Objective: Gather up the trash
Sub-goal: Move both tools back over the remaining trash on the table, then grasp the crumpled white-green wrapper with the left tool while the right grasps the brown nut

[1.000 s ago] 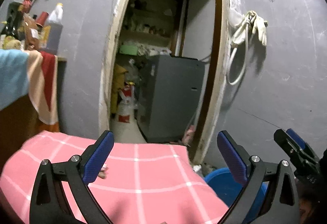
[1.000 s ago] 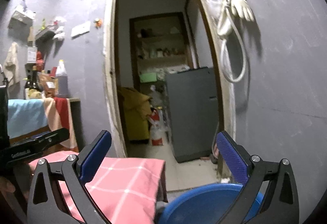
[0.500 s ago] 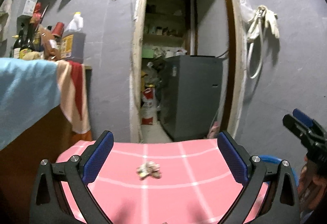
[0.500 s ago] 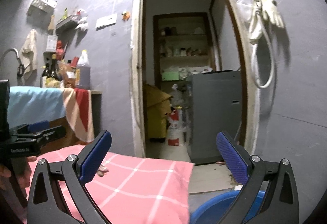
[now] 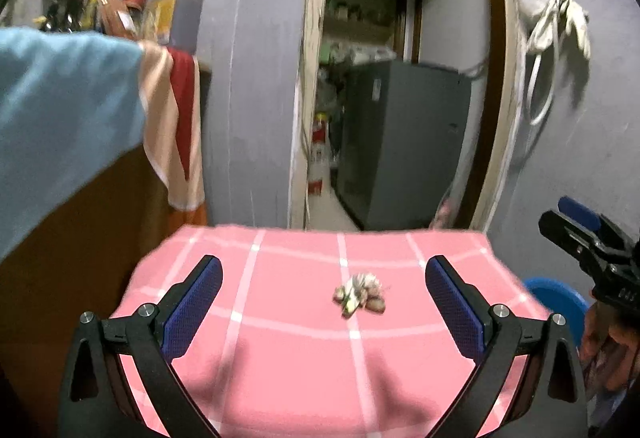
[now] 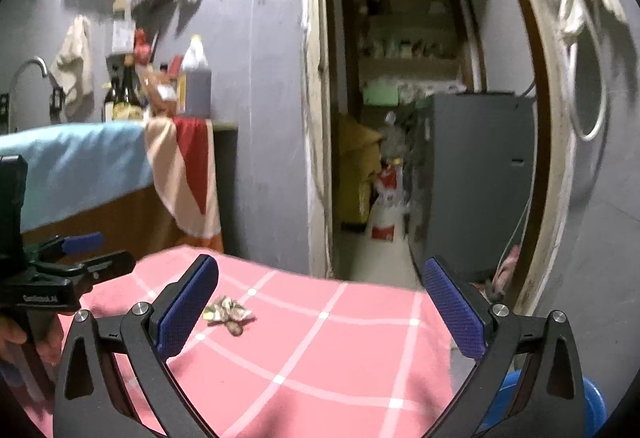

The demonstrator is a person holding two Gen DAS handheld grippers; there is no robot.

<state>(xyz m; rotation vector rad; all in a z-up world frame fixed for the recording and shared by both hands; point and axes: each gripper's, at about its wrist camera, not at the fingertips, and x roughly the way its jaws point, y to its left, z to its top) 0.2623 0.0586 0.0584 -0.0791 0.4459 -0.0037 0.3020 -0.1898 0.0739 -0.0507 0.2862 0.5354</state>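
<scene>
**Risk check: trash scrap on pink cloth, both claws empty**

Left wrist view: left gripper (image 5: 322, 296) is spread wide w/ nothing between the blue pads. The crumpled trash scrap (image 5: 359, 293) lies on the pink checked cloth (image 5: 280, 366), ahead of the claw and a bit nearer its right pad than the left, well apart from both. Right gripper (image 5: 576, 234) shows at the far right edge, off the cloth's side; from this angle can't tell its opening. Blue bin (image 5: 554, 302) sits below the cloth's right edge, beyond the right pad.

Likely trouble here: the scrap looks light and loose, prob. several bits. If the pads close off-centre, one pad could nudge it away or catch only part, leaving bits behind. Coming down too deep could pinch the cloth w/ the scrap and drag it.

Right wrist view: right gripper (image 6: 320, 302) is also wide and empty. The scrap (image 6: 228, 314) lies just ahead of its left pad, close beside the tip, not between the pads. Left gripper (image 6: 76, 270) is further left, over the cloth edge.

Risk: both claws face the same scrap, so if both go in they could knock together or sweep it off the cloth. Picture is blurred, so exact gaps are unsure.
</scene>
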